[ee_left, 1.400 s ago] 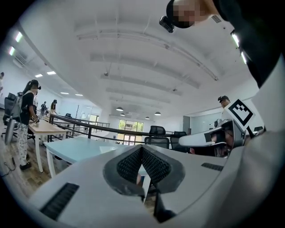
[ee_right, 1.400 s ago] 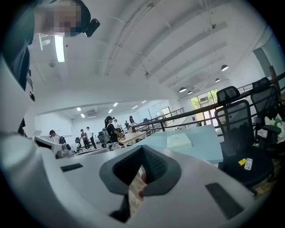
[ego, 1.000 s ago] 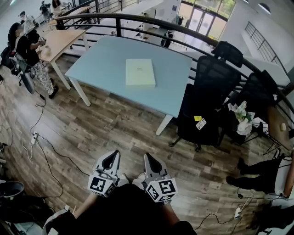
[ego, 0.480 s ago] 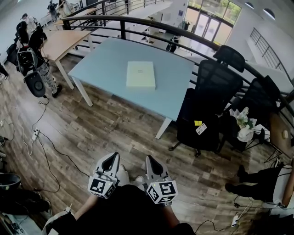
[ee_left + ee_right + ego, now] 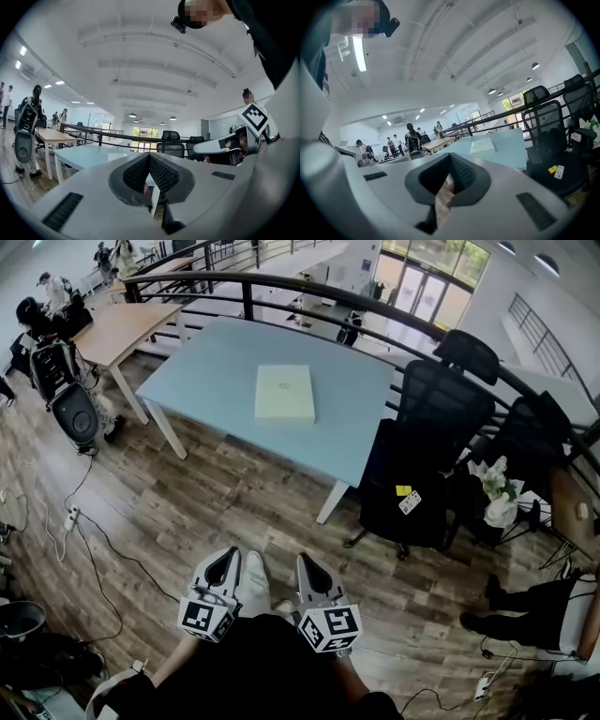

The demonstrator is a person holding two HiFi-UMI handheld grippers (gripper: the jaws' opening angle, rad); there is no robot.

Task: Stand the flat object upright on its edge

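A flat pale yellow-green box point(image 5: 285, 393) lies flat near the middle of a light blue table point(image 5: 216, 362), far ahead of me. The right gripper view shows the box point(image 5: 483, 146) small on the table point(image 5: 506, 152). Both grippers hang low in front of my body, well short of the table, over the wooden floor. My left gripper point(image 5: 223, 567) is shut with nothing in it, and so is my right gripper point(image 5: 310, 570). In each gripper view the jaws meet at a point, left gripper point(image 5: 150, 155) and right gripper point(image 5: 451, 156).
Black office chairs point(image 5: 422, 456) stand at the table's right side. A curved black railing point(image 5: 281, 282) runs behind it. A wooden table point(image 5: 122, 329) and people point(image 5: 42, 324) are at the far left. Cables point(image 5: 84, 531) and a power strip point(image 5: 70, 518) lie on the floor.
The view has shifted slightly, so the table and box sit a little higher and nearer. A shoe now shows between the grippers. Both grippers stay shut, low by my body.
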